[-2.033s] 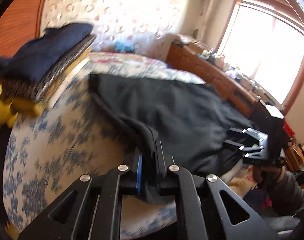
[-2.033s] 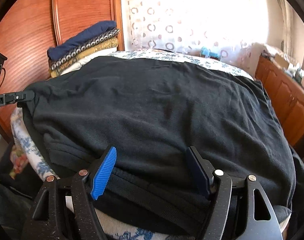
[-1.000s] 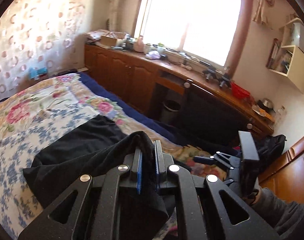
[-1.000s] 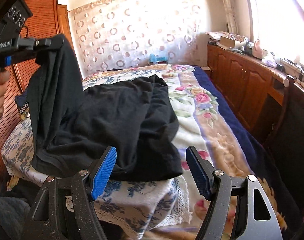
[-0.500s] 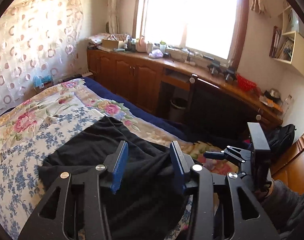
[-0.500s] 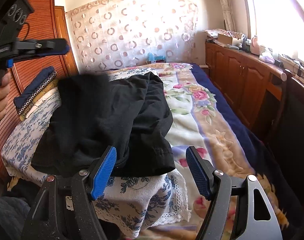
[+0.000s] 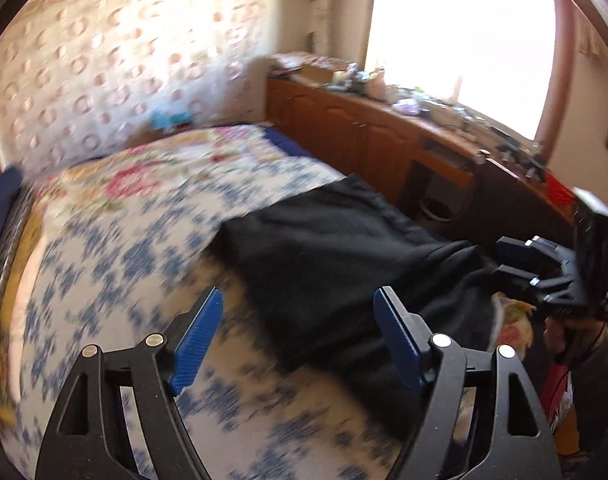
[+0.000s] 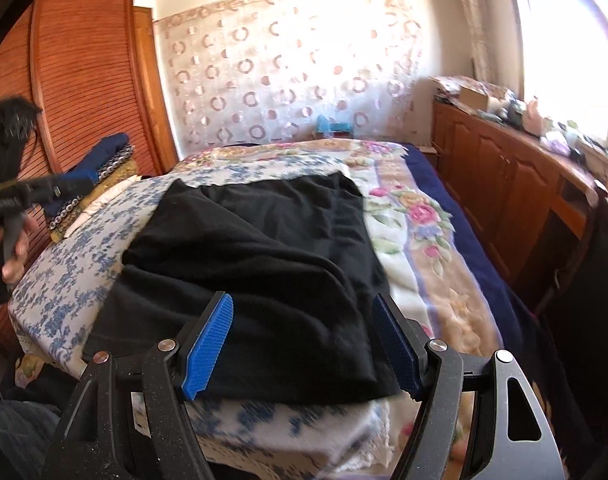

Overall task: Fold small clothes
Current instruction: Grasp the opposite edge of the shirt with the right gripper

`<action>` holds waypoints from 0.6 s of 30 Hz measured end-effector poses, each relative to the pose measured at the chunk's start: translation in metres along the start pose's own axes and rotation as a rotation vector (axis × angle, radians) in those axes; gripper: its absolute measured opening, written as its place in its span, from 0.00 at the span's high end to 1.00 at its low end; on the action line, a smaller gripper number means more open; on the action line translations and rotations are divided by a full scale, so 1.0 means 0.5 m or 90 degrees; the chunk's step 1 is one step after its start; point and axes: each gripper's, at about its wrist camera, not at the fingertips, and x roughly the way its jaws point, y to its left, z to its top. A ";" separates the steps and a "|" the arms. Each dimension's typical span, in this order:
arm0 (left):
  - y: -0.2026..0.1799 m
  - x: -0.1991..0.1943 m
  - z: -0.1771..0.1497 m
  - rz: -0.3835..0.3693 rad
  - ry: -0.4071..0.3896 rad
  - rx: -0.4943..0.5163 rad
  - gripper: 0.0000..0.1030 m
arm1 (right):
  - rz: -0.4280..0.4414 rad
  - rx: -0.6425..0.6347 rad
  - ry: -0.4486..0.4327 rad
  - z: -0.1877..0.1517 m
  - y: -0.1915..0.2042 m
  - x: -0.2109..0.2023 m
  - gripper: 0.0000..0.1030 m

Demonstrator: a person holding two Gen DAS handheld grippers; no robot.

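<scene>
- Now lies folded over on the near end of the bed: a soft black cloth garment (image 8: pixel 259 280), on top of the white bedsheet with small blue flowers (image 8: pixel 79 256).
- Looks soft and floppy, with no stiff part at all. Sags into bumps and waves, so probably bends wherever lifted.
- Seems light. Likely easy to carry with one pinch, but will droop and swing.
- Not breakable, so a firm squeeze should do no harm.
- May slide a little on the smooth sheet if only pushed. Better to pinch and lift than to shove.
- Best place to grab, as a guess: an edge or a corner, such as the near hem hanging just past the bed edge, or the far left corner (image 8: pixel 175 186).
- Harder to grab in the flat middle, with nothing there to pinch but a bunch of layers.
- Left gripper (image 7: pixel 299 340): blue pads (image 7: pixel 195 344) wide apart and opening more, nothing pinched, black cloth lying under and past the right pad.
- Right gripper (image 8: pixel 304 344): blue pads spread apart, holding nothing, floating over the near edge of the black cloth.
- Also on the bed: a flowery pink and cream blanket (image 8: pixel 416 216) beside the garment, and a stack of folded clothes with a dark blue one on top (image 8: pixel 99 160) by the wooden wardrobe (image 8: pixel 83 76).
</scene>
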 end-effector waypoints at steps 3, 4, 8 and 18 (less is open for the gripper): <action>0.043 -0.012 -0.034 0.019 0.001 -0.033 0.24 | 0.026 -0.027 0.003 0.026 0.033 0.032 0.28; 0.052 -0.017 -0.042 0.023 0.000 -0.039 0.24 | 0.038 -0.037 0.006 0.036 0.048 0.045 0.28; 0.076 -0.049 -0.062 0.044 -0.017 -0.046 0.24 | 0.086 -0.070 0.023 0.066 0.100 0.103 0.28; 0.091 -0.123 -0.079 0.075 -0.063 -0.037 0.24 | 0.198 -0.171 0.115 0.119 0.255 0.259 0.32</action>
